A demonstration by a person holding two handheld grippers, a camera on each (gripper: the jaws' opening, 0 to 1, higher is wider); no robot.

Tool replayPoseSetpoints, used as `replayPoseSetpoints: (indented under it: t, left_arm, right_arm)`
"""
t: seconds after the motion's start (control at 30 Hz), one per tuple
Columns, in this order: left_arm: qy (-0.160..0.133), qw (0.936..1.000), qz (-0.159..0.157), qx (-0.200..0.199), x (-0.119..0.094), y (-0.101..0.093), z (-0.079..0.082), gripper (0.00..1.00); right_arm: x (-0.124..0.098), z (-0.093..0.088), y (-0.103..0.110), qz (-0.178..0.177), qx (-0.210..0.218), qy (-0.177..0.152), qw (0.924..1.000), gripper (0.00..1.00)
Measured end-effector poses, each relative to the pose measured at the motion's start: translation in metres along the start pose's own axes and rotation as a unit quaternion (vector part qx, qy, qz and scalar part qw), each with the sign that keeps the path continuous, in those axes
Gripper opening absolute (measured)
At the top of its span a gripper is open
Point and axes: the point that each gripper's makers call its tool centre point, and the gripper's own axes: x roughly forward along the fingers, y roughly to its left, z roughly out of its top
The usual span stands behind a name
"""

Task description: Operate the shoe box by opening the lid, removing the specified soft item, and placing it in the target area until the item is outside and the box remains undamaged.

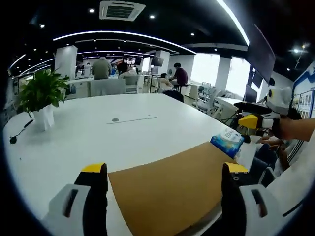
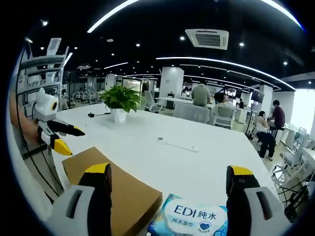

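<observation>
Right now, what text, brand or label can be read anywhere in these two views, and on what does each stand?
"EDI 纯水": on the blue wipes pack, large letters in the right gripper view.
Smaller line under it on the same pack: too small to read.
Same pack in the left gripper view: print too blurred to read.
Brown shoe box: no text visible.
Wall posters: unreadable.

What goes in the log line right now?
left gripper: open | right gripper: open | blue wet-wipes pack: on white table beside brown cardboard box
</observation>
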Motion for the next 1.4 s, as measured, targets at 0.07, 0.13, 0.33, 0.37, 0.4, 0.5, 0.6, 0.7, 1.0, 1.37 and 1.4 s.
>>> replayPoseSetpoints:
  t: [0.07,0.13,0.33,0.37,0.4,0.5,0.6,0.7,1.0,1.37,1.4]
  left_arm:
    - [-0.001,1.0,0.007,-0.001,-0.004,0.004,-0.002,0.99]
    - [0.001,0.9998,0.01,-0.018,-0.009,0.006,-0.006,0.98]
    - [-0.039,0.999,0.019,0.006,-0.024,0.014,0.0,0.98]
    - [-0.044,0.9987,0.023,0.014,-0.024,0.014,0.002,0.98]
    - [-0.046,0.9986,0.023,0.016,-0.025,0.013,0.003,0.99]
    - [-0.073,0.9955,0.027,0.054,-0.024,0.018,0.012,0.99]
    - [-0.131,0.9906,0.025,0.029,-0.027,0.021,0.026,0.99]
    - [-0.174,0.9843,0.027,0.011,-0.031,0.026,0.035,0.99]
    - [-0.165,0.9856,0.033,-0.011,-0.034,0.025,0.028,0.99]
    - [-0.106,0.9941,0.021,-0.009,-0.032,0.018,0.006,0.99]
    - [-0.096,0.995,0.028,-0.004,-0.033,0.024,0.001,0.99]
  right_arm:
    - [-0.002,-0.003,0.007,0.018,0.05,0.001,0.9986,1.0]
    - [-0.002,-0.007,0.007,0.013,0.038,0.006,0.9992,1.0]
    - [-0.007,0.015,-0.007,-0.048,-0.017,-0.048,0.9976,1.0]
    - [-0.008,0.022,-0.007,-0.051,-0.026,-0.07,0.9959,1.0]
    - [-0.009,0.026,-0.005,-0.05,-0.03,-0.08,0.9951,1.0]
    - [-0.012,0.035,0.007,-0.033,-0.033,-0.111,0.9927,1.0]
    - [-0.009,0.029,0.02,-0.019,-0.033,-0.101,0.9941,1.0]
    - [-0.008,0.018,0.026,-0.014,-0.027,-0.079,0.9964,1.0]
    - [-0.011,0.021,0.025,-0.013,-0.016,-0.093,0.9954,1.0]
    - [-0.014,0.023,0.026,-0.008,-0.012,-0.097,0.9952,1.0]
    - [-0.014,0.021,0.026,-0.008,-0.008,-0.095,0.9954,1.0]
